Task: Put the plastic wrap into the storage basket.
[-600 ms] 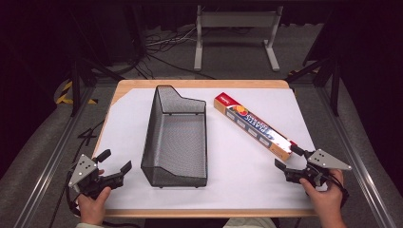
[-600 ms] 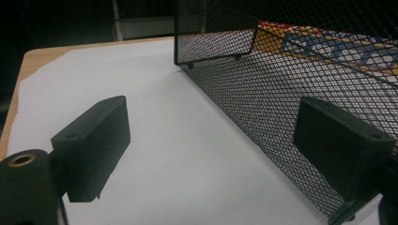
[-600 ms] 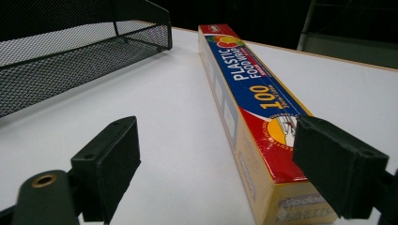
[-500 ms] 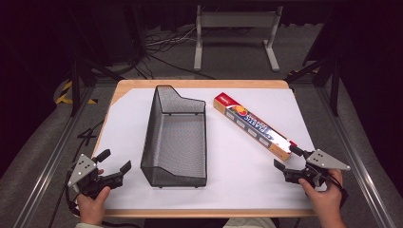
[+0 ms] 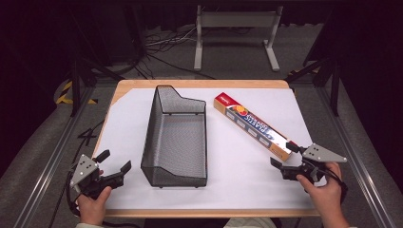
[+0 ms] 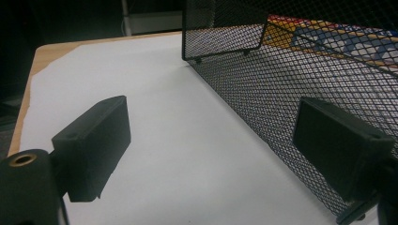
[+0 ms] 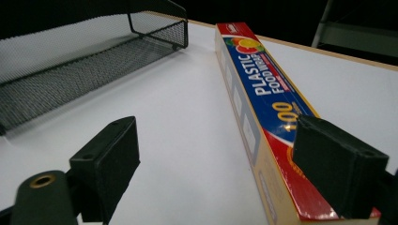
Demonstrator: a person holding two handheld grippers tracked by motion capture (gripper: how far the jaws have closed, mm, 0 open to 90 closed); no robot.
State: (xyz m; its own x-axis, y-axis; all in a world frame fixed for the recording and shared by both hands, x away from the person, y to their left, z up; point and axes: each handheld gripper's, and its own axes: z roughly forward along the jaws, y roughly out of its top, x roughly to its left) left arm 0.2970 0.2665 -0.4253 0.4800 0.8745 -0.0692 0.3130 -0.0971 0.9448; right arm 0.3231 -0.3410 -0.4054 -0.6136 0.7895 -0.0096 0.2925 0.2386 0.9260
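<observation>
A long box of plastic food wrap (image 5: 253,126) lies flat on the white paper sheet (image 5: 237,156) that covers the wooden table (image 5: 199,84), set at a slant: its red end points toward the far middle of the table and its near end reaches toward the right front corner. The right gripper (image 5: 286,156) sits at that near end, held in the person's right hand (image 5: 323,185). Its jaws stand wide apart with nothing pressed between them. In the right gripper view the box of plastic food wrap (image 7: 263,108) runs away from the camera, and the jaw on that view's right side overlaps the box's near end (whether it touches the cardboard cannot be told), while the other jaw hangs over bare paper, well clear of the box.

A black wire mesh basket (image 5: 177,137) stands left of the box on the sheet, apart from it, with its long side running from front to back. The left gripper (image 5: 114,161) rests near the front left corner of the table, in the person's left hand (image 5: 92,204), just beside the basket's near left corner. Its jaws are also spread apart and hold nothing; in the left gripper view the mesh wall (image 6: 291,98) rises close behind one jaw.
</observation>
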